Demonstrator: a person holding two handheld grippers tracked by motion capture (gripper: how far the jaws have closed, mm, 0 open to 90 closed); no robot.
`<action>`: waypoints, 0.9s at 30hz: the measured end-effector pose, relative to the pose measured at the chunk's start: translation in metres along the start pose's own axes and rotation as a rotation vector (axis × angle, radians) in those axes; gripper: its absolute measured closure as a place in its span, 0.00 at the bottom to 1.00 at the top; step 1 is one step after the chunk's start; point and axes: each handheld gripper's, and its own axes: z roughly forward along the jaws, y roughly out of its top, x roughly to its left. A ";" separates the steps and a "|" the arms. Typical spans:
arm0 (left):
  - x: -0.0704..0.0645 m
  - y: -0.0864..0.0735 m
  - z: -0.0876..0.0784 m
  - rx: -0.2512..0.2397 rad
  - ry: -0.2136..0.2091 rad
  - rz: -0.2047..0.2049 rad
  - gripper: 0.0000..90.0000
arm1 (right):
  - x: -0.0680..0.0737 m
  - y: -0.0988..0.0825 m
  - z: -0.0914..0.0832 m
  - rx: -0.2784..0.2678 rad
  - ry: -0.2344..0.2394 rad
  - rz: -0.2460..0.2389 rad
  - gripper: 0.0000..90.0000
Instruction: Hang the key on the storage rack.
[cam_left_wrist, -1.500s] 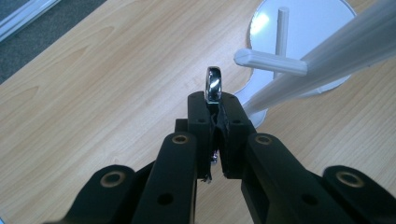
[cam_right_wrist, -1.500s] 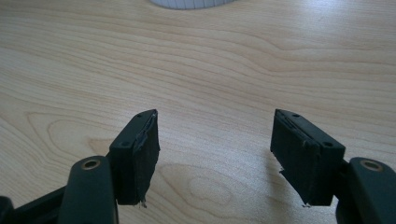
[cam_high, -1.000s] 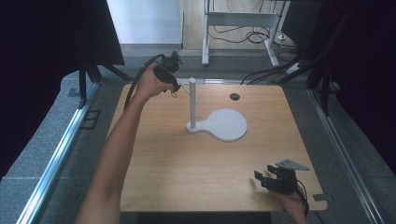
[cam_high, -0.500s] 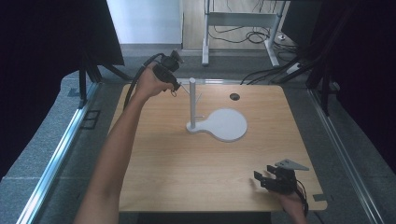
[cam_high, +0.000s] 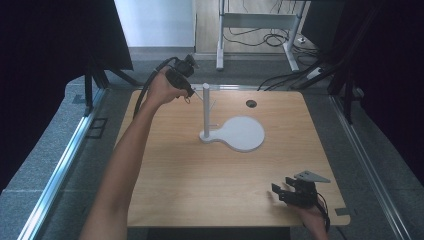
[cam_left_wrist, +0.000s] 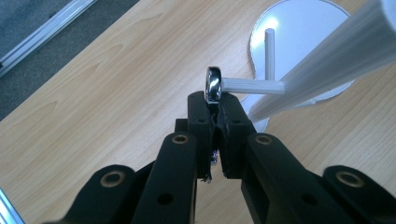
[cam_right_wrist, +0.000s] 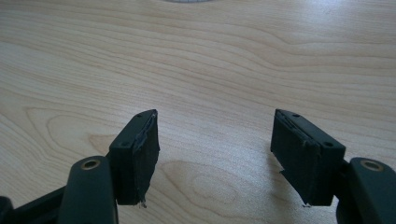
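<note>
The left tongs (cam_left_wrist: 214, 122) are clenching a shiny metal ring (cam_left_wrist: 213, 84), holding it at the tip of a side peg (cam_left_wrist: 252, 86) on the white stand (cam_high: 235, 132); threading is looking not yet done; the right tongs (cam_right_wrist: 219, 154) are lying released over the desk (cam_high: 175, 190).

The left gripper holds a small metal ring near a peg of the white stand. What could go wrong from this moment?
1. The left gripper pinches the ring only by its lower edge, so it might slip out.
2. The ring sits just at the tip of the side peg; if misaligned, it could miss and drop onto the table.
3. Pushing hard on the peg might tip the stand.
</note>
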 end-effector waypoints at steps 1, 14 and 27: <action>-0.001 0.000 0.000 -0.003 0.003 0.003 0.95 | 0.000 0.000 0.000 0.002 0.001 0.000 0.36; -0.009 -0.006 0.000 -0.019 0.044 0.020 0.95 | 0.001 -0.001 0.002 0.011 0.001 0.000 0.36; -0.026 -0.010 0.004 -0.035 0.096 0.068 0.95 | 0.000 -0.001 0.003 0.015 -0.001 0.005 0.36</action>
